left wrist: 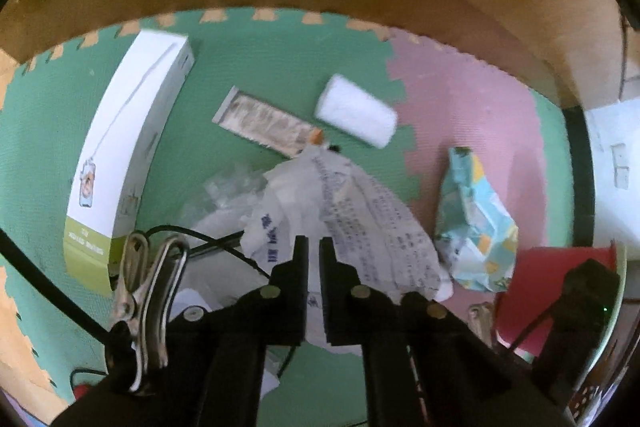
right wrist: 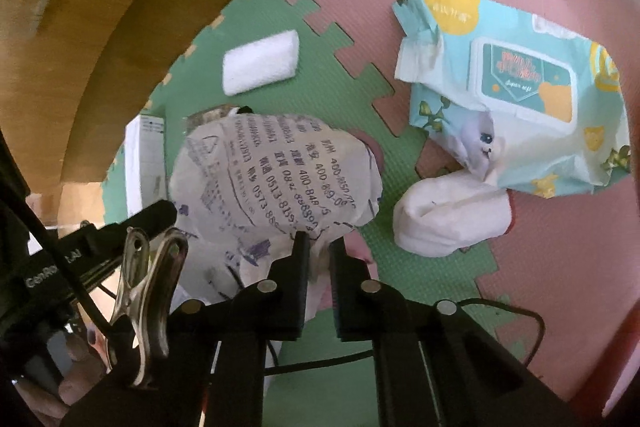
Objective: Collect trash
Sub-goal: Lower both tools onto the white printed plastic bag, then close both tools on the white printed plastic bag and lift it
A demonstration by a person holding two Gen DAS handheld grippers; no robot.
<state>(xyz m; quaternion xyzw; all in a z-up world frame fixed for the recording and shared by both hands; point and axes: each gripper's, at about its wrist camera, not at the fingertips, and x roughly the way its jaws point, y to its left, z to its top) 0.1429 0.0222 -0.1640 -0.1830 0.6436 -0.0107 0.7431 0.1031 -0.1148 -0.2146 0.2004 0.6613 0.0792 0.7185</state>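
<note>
Pinching a thin white plastic bag (left wrist: 344, 215) printed with blue text between them, the left tongs (left wrist: 314, 245) and right tongs (right wrist: 319, 241) are each clenched on its film, the bag hanging just ahead of both tips above the foam floor mat (left wrist: 248, 59). It looks light, limp and slippery, best taken at a bunched fold. Beyond the tongs lie one white foam block (left wrist: 354, 111), one flat sachet (left wrist: 264, 123) and one long white box (left wrist: 128, 147); to the right, one wipes packet (right wrist: 516, 99) and one crumpled white tissue wad (right wrist: 448, 219).
</note>
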